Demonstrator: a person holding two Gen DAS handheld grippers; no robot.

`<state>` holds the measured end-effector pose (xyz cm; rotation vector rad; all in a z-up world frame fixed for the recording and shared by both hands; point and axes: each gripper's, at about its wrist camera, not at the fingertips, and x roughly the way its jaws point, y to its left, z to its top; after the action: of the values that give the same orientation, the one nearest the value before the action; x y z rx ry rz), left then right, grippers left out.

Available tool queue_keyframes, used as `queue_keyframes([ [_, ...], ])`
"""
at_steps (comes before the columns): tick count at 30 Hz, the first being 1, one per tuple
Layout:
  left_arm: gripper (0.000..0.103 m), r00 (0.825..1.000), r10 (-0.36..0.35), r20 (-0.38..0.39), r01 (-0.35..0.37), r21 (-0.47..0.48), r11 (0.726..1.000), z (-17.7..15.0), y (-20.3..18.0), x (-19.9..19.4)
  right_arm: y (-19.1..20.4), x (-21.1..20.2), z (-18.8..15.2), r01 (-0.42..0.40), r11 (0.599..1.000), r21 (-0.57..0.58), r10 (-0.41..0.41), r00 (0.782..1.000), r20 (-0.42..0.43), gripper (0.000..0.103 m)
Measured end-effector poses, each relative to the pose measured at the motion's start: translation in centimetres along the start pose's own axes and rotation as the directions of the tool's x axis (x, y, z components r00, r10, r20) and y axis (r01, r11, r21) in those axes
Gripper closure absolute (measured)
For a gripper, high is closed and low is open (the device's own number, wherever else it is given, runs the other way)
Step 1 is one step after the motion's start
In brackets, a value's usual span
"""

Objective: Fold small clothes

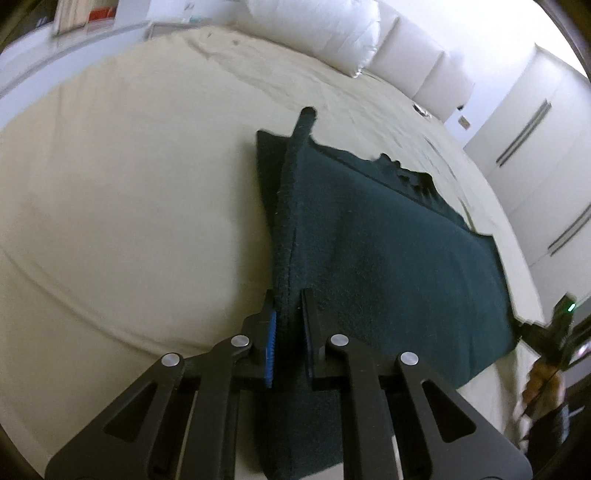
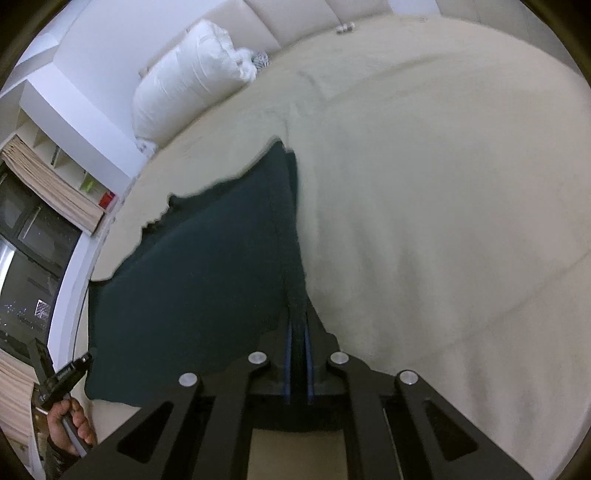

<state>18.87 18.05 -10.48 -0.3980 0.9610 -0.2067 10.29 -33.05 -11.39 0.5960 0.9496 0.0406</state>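
A dark green garment lies spread over the cream bed, its near edge lifted between both grippers. My left gripper is shut on the garment's left near edge, cloth bunched between its blue-padded fingers. My right gripper is shut on the garment's right near edge, with a thin fold pinched between its pads. The right gripper also shows at the right edge of the left wrist view, and the left gripper at the lower left of the right wrist view.
The cream bed sheet fills most of both views. A white pillow and padded headboard stand at the far end. White wardrobe doors are on the right. A dark window with curtains is on the left.
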Motion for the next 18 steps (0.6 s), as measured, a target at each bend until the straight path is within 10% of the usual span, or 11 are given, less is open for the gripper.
queue_keyframes([
  [12, 0.090, 0.998, -0.062, 0.012, 0.062, -0.038, 0.997, -0.5, 1.4, -1.2, 0.2, -0.4, 0.1, -0.010, 1.000, -0.016, 0.010, 1.000, 0.025, 0.091],
  [18, 0.093, 1.000, -0.017, 0.007, 0.018, -0.038, 0.999, -1.4, 1.3, -2.1, 1.0, -1.0, -0.1, 0.051, 0.998, -0.046, -0.049, 0.998, 0.043, 0.070],
])
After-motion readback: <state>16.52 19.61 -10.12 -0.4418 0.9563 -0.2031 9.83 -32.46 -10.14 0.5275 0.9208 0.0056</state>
